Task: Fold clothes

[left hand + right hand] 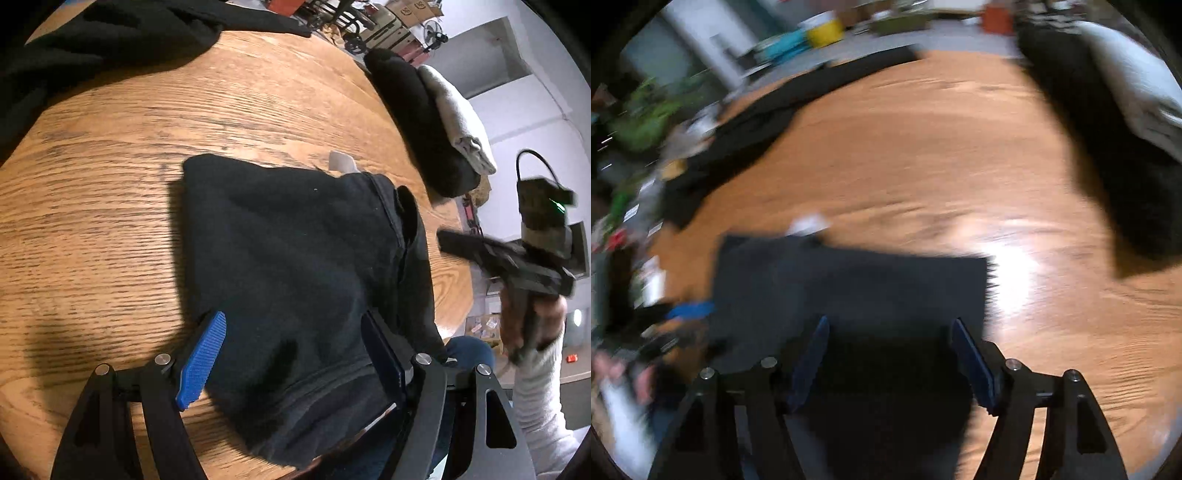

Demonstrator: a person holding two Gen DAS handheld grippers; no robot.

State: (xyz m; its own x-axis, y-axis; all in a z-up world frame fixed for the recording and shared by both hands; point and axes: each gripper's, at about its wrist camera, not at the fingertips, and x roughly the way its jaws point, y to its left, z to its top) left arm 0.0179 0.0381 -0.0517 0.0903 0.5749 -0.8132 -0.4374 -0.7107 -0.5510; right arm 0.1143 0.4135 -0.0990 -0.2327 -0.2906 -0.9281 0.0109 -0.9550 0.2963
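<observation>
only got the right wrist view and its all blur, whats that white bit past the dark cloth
Observer: The left wrist view shows a small pale tag sticking out at the far edge of the black garment.
Operator: where's the left gripper
Observer: The left gripper straddles the garment's near part, jaws wide, pads not pressing on it.
Operator: whats the dark lump far right
Observer: A folded black garment with a folded grey one lying against it, at the edge of the wooden table.
</observation>
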